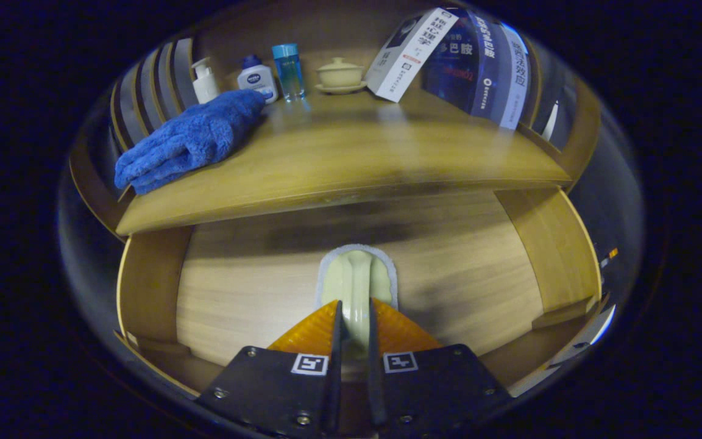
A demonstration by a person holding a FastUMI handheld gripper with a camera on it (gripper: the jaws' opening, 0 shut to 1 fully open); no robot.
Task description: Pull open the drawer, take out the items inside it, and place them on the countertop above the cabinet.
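Note:
The wooden drawer (151, 286) stands pulled open below the countertop (357, 161). A pale green brush (357, 273) with a grey-white fringe around its head hangs or lies over the drawer floor, just ahead of my fingers. My gripper (355, 306) is shut on its handle, with an orange finger (311, 332) pressing on each side. Whether the brush touches the drawer floor, I cannot tell. A blue fluffy cloth (189, 140) lies on the left part of the countertop.
At the back of the countertop stand a white pump bottle (205, 80), a white jar with a blue cap (257, 79), a clear blue bottle (288, 70) and a lidded cream cup on a saucer (340, 75). Books (454, 55) lean at the back right.

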